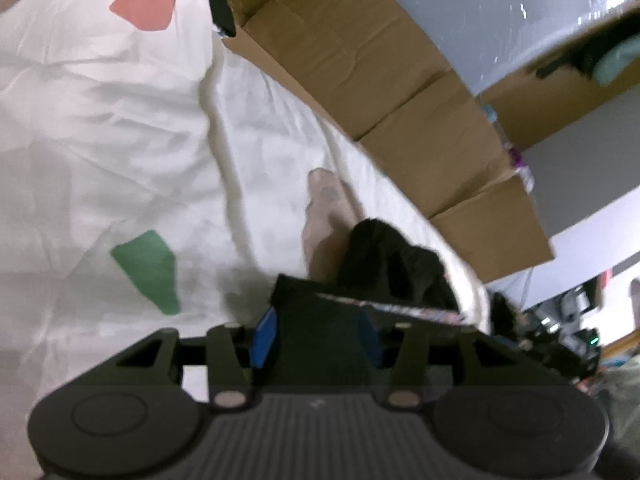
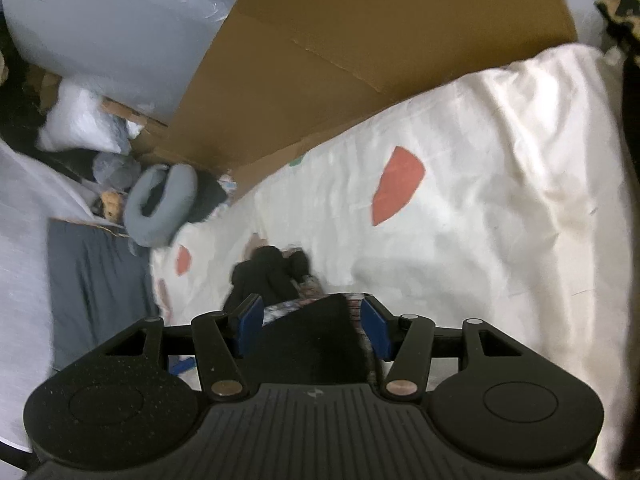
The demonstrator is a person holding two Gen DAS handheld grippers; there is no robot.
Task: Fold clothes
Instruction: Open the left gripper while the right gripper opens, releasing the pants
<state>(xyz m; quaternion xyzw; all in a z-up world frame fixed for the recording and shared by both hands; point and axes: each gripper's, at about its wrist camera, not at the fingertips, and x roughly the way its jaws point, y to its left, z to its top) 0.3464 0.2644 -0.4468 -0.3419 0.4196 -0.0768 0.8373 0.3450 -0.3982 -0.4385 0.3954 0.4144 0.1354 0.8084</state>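
A black garment point(image 1: 384, 264) with a multicoloured patterned band hangs above a white bedsheet point(image 1: 120, 120) with red and green patches. My left gripper point(image 1: 316, 332) is shut on the garment's edge; black cloth fills the gap between its blue pads point(image 1: 264, 336). My right gripper point(image 2: 314, 326) is shut on the same black garment point(image 2: 272, 276), whose lower part bunches and dangles toward the sheet point(image 2: 480, 200). A pale patch of cloth or skin point(image 1: 324, 216) shows behind the garment; I cannot tell which.
Flattened cardboard boxes point(image 1: 400, 100) stand along the bed's far edge, also in the right wrist view point(image 2: 340, 60). A grey neck pillow point(image 2: 164, 204), a dark grey mat point(image 2: 96, 280) and bagged clutter lie beside the bed. Leopard-print cloth point(image 2: 620, 4) hangs at right.
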